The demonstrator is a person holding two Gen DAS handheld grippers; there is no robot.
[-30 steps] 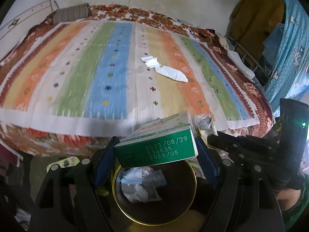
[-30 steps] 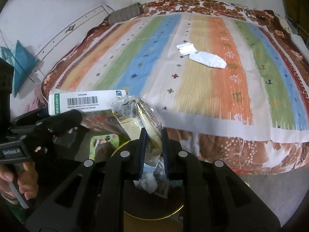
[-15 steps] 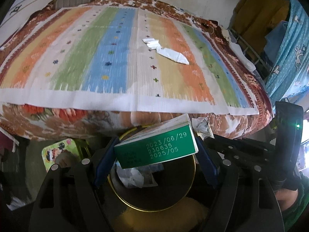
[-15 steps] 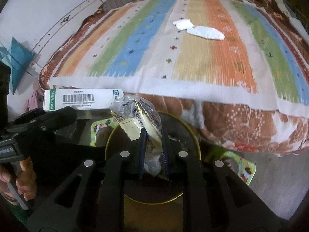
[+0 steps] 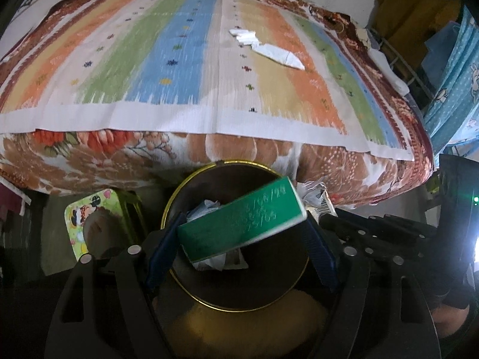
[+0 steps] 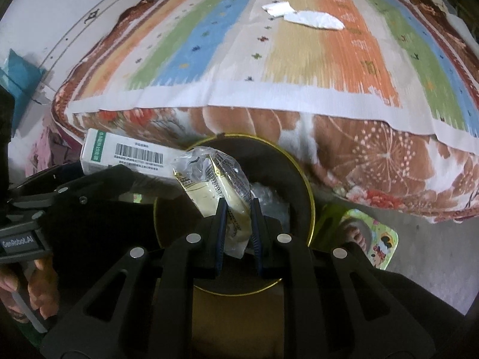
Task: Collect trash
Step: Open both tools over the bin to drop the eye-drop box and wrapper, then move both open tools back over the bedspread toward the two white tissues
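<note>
My left gripper (image 5: pixel 241 243) is shut on a green and white carton (image 5: pixel 242 227), tilted over the round gold-rimmed bin (image 5: pixel 179 203) that holds crumpled paper. The carton also shows in the right wrist view (image 6: pixel 125 157). My right gripper (image 6: pixel 236 218) is shut on a clear and yellow plastic wrapper (image 6: pixel 214 179) above the same bin (image 6: pixel 310 203). Two white paper scraps (image 5: pixel 269 49) lie on the striped bedspread (image 5: pixel 167 59), far from both grippers; they show in the right wrist view (image 6: pixel 311 18) too.
The bed's flowered side (image 5: pixel 104 155) rises just behind the bin. A green cartoon-print box (image 5: pixel 89 224) stands left of the bin. A blue curtain (image 5: pixel 455 74) hangs at the right. A bare foot on a printed mat (image 6: pixel 368 236) is right of the bin.
Both grippers have dropped lower and drawn back from the bed, now over the bin. The carton has tilted in the left gripper. Both still hold their items.
</note>
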